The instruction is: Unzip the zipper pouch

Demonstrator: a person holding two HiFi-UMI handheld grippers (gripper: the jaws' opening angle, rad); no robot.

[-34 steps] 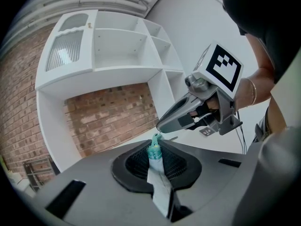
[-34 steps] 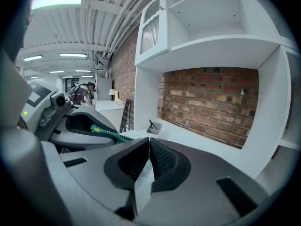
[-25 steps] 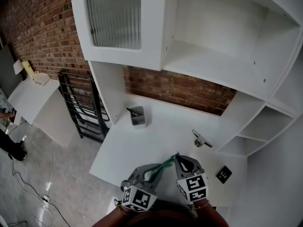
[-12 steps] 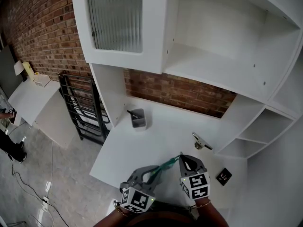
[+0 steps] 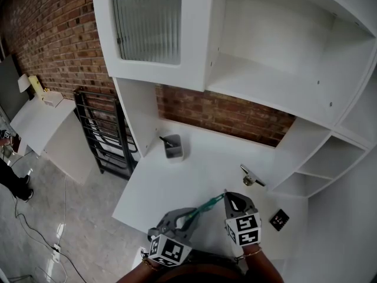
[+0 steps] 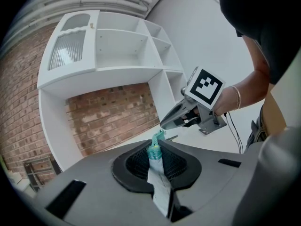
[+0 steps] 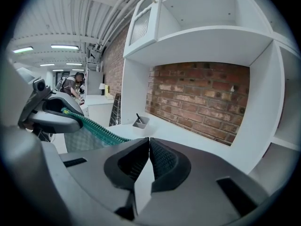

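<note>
Brick wall (image 5: 47,46) seen behind white shelving (image 5: 283,52); ribbed-glass door (image 5: 150,19) fitted upper left; grey floor (image 5: 88,234); ceiling strip lights (image 7: 66,46) lit.

Two grey plastic tools fill the person's hands: the left gripper (image 5: 188,216) and the right gripper (image 5: 225,197). Each carries a rear cube, the left cube (image 5: 171,250) and the right cube (image 5: 243,229), white with black square markers. Black ribbed pads (image 7: 162,161) line the jaws. Behind the right gripper sits a thin metal bracelet (image 6: 236,98), with thin dark cables (image 6: 233,132) below and a dark garment (image 6: 263,27) beyond.
</note>
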